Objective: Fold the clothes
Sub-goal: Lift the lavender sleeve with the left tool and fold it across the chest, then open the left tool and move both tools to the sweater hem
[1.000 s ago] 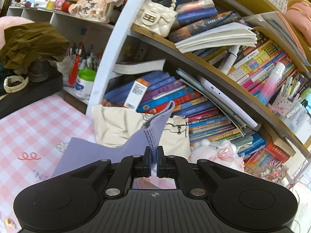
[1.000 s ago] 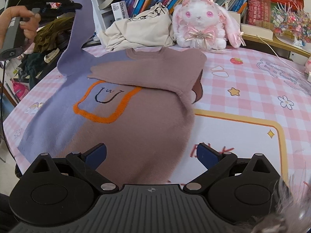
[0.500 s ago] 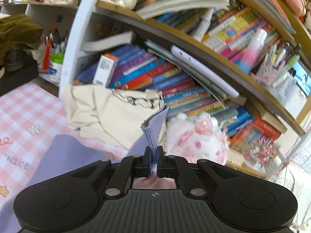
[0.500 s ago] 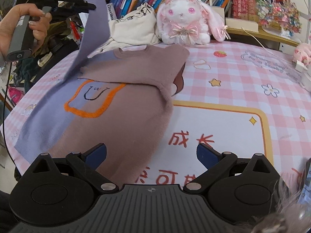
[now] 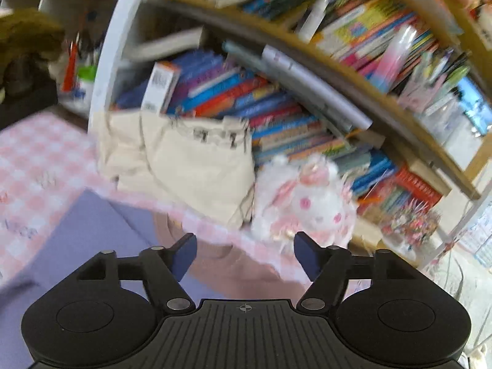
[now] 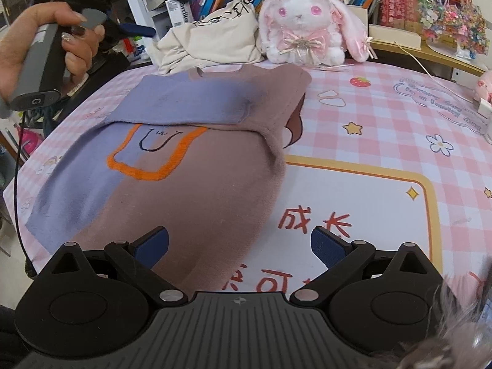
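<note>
My left fingers [image 5: 245, 255] are opening, nothing between them, sweater [image 6: 190, 166] below and ahead. My right fingers [image 6: 240, 247] gape wide, empty, above the sweater's hem. It lies flat on the tabletop [image 6: 384, 117], purple sleeve [image 6: 184, 101] folded across the chest.

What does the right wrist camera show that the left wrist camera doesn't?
Only the right wrist view: the whole purple and mauve knitted sweater with its orange-outlined pocket, both sleeves folded across it, and the hand holding the left tongs. Only the left wrist view: the curved upper bookshelf. Both: the white and pink plush rabbit, the cream cloth bag, and the pink checked tablecloth.
</note>
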Available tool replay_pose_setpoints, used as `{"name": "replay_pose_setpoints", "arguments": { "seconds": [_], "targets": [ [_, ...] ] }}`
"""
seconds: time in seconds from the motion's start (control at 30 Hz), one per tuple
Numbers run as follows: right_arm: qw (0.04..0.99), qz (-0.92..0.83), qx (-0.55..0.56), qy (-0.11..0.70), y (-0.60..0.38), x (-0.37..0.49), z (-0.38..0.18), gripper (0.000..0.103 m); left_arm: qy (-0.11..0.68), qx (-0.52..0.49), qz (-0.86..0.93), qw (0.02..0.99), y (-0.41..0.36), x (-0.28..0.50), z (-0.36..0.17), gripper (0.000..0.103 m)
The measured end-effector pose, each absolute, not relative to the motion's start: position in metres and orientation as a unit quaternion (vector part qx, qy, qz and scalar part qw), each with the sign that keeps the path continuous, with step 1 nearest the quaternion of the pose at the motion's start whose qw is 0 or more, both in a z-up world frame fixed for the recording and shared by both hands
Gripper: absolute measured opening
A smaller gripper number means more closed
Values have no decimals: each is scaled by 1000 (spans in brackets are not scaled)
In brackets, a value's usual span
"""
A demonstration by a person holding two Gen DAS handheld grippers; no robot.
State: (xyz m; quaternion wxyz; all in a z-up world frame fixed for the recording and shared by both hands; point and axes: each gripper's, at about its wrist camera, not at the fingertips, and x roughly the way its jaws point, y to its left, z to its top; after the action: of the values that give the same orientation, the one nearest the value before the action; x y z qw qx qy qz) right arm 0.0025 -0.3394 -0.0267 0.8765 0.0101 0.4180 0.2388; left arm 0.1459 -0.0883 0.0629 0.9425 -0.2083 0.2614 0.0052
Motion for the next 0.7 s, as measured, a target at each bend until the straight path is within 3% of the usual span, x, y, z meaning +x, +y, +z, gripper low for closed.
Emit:
{"name": "replay_pose_setpoints", "arguments": {
  "seconds": [0.27, 0.7],
  "targets": [
    [875, 255, 9, 412, -330, 9, -25, 100, 231, -162, 61, 957, -49, 91, 74, 82],
    [862, 284, 11, 420, -311, 18, -26, 100, 309, -98, 216, 921, 8, -44, 28, 83]
  ]
}}
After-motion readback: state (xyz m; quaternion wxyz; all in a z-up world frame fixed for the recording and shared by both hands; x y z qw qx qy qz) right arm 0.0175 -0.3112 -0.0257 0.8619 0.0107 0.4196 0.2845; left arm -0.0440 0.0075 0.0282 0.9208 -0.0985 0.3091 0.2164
